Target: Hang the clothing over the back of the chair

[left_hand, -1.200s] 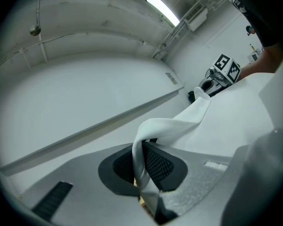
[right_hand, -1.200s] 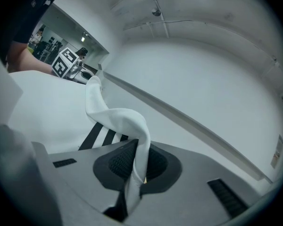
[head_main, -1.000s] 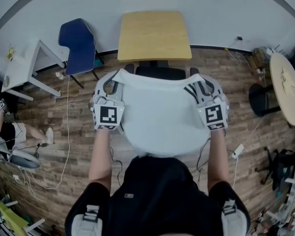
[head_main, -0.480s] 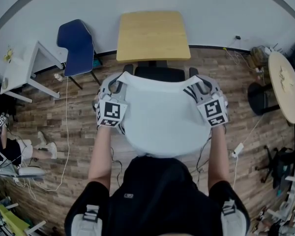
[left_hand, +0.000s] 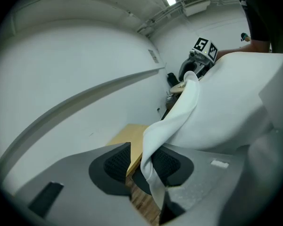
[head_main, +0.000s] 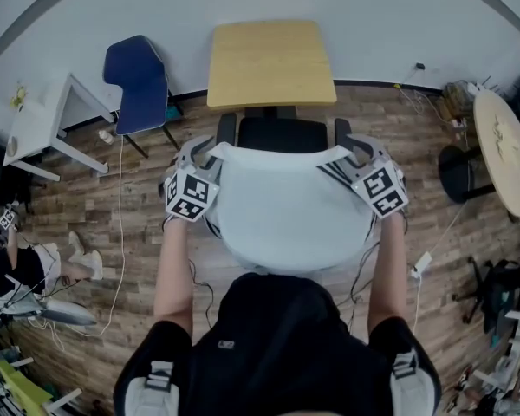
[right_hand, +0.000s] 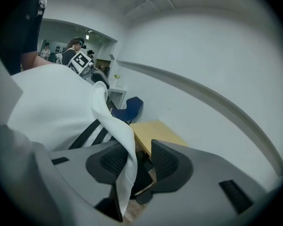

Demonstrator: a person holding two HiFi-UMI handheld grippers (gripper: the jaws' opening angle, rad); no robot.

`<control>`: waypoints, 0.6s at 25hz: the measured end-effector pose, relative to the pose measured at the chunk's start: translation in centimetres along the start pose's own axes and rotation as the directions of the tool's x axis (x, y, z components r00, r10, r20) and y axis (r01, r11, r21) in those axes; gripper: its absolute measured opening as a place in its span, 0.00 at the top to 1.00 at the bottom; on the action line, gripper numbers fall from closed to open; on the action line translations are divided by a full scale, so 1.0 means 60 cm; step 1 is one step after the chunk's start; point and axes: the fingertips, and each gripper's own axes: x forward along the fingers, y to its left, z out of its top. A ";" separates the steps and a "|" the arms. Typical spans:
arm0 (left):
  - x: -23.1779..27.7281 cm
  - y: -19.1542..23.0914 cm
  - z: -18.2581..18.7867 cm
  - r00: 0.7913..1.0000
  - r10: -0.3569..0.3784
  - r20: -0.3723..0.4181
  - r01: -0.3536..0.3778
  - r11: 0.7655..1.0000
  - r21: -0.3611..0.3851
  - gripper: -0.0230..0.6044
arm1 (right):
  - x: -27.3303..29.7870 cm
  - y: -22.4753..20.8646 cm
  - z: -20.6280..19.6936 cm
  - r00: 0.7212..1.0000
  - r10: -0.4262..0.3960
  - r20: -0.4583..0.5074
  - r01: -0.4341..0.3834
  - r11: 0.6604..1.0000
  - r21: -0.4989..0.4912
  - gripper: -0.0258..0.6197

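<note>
A white garment point(head_main: 286, 215) with black stripes near its right corner is spread between my two grippers, over the back of a black office chair point(head_main: 282, 133). My left gripper point(head_main: 199, 152) is at the garment's top left corner. In the left gripper view its jaws point(left_hand: 141, 161) are opening: the cloth edge point(left_hand: 179, 112) hangs between them against one pad, with a gap to the other. My right gripper point(head_main: 351, 150) is at the top right corner. Its jaws point(right_hand: 134, 161) are opening too, and the cloth point(right_hand: 118, 131) hangs loose between the pads.
A yellow table point(head_main: 271, 61) stands against the wall just beyond the chair. A blue chair point(head_main: 139, 76) and a white table point(head_main: 39, 120) are at the left, a round table point(head_main: 503, 150) at the right. Cables trail over the wood floor point(head_main: 130, 206).
Both grippers have sunk with the garment's top edge, so more of the black chair shows beyond it. Both pairs of jaws have spread apart off the cloth.
</note>
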 end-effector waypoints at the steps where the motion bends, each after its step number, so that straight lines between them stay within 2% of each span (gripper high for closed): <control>1: -0.003 0.000 -0.007 1.000 -0.005 -0.004 0.005 1.000 -0.001 0.76 | -0.003 -0.004 0.000 1.000 0.007 0.003 -0.007 1.000 0.003 0.74; 3: -0.006 -0.005 -0.020 1.000 -0.026 -0.017 0.026 1.000 0.009 0.76 | -0.011 -0.008 -0.003 1.000 0.024 0.002 -0.024 1.000 -0.004 0.72; 7: -0.014 -0.018 -0.044 0.995 -0.071 -0.064 0.077 0.993 0.095 0.74 | -0.027 0.002 -0.029 0.998 0.064 -0.023 -0.065 0.998 -0.026 0.71; 9: -0.017 -0.028 -0.054 0.990 -0.115 -0.079 0.122 0.988 0.090 0.74 | -0.036 0.002 -0.045 0.997 0.074 -0.037 -0.075 0.997 -0.018 0.71; 12: -0.020 -0.044 -0.094 0.967 -0.200 -0.159 0.213 0.974 0.071 0.74 | -0.043 0.003 -0.066 0.995 0.074 -0.069 -0.075 0.997 -0.011 0.71; 15: -0.026 -0.043 -0.133 0.954 -0.200 -0.225 0.221 0.972 0.075 0.74 | -0.044 0.009 -0.088 0.991 0.078 -0.106 -0.079 0.997 -0.010 0.71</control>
